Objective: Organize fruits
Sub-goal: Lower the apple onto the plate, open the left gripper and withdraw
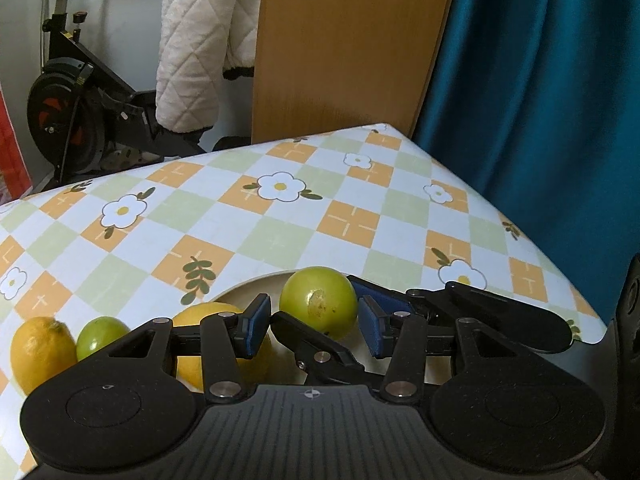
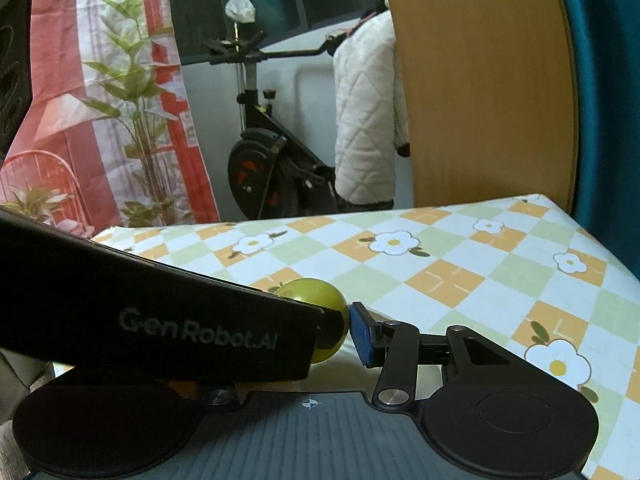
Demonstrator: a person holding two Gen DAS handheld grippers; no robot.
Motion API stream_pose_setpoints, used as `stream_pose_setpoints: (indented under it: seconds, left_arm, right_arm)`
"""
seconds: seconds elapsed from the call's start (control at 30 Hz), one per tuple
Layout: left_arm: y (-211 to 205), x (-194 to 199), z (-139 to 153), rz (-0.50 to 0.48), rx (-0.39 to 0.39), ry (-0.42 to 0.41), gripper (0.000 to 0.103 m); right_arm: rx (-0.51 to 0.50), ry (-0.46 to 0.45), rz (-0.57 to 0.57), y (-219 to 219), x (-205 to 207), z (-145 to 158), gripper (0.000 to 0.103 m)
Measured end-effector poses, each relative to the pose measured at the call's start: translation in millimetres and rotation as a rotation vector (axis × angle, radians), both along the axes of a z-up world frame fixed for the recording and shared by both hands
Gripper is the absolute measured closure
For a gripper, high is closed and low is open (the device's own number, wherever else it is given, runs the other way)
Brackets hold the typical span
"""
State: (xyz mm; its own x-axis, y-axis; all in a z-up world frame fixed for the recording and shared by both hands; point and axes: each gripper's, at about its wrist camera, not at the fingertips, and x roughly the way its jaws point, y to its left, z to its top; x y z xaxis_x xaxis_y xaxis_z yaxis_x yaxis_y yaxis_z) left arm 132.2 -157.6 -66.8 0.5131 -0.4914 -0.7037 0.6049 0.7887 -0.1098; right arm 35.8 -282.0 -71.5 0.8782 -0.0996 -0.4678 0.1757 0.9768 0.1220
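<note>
A green round fruit (image 1: 318,306) hangs over a cream plate (image 1: 248,292). My right gripper (image 1: 332,316) reaches in from the right and is shut on it, one blue pad behind its upper right and a black finger across its lower left. In the right wrist view that blue pad (image 2: 362,336) presses the fruit (image 2: 320,300), and the left gripper's body hides the other side. My left gripper (image 1: 314,328) is open, its pads flanking the same fruit with a thin gap on the left. A lemon (image 1: 192,320) lies in the plate behind the left finger.
Another lemon (image 1: 40,352) and a small green fruit (image 1: 100,336) lie on the checked tablecloth (image 1: 280,236) left of the plate. The table's edge runs close on the right. Beyond it stand a wooden panel (image 1: 344,48), a blue curtain (image 1: 540,100) and an exercise bike (image 1: 76,120).
</note>
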Motion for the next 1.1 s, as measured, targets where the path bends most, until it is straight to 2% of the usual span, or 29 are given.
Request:
stream_pose_setpoints:
  seconds: [0.33, 0.43, 0.67, 0.9, 1.1]
  left_arm:
    - [-7.3, 8.2, -6.0, 0.004, 0.022, 0.008, 0.053]
    - [-10.6, 8.5, -7.2, 0.004, 0.03, 0.001, 0.054]
    - [-10.0, 6.7, -5.1, 0.007, 0.031, -0.012, 0.054]
    - [10.5, -0.1, 12.7, 0.028, -0.021, -0.027, 0.054]
    - [44.5, -13.7, 35.0, 0.04, -0.063, -0.06, 0.054]
  right_arm:
    - [0.022, 0.054, -0.01, -6.7, 12.0, -7.2, 0.06]
    - [0.011, 0.09, -0.005, -3.5, 16.6, -8.7, 0.061]
    - [-0.009, 0.114, -0.018, 2.0, 17.2, -8.6, 0.06]
    - [-0.033, 0.082, -0.026, 6.5, 5.0, 4.2, 0.059]
    - [-0.021, 0.028, -0.01, 15.1, -17.3, 21.0, 0.059]
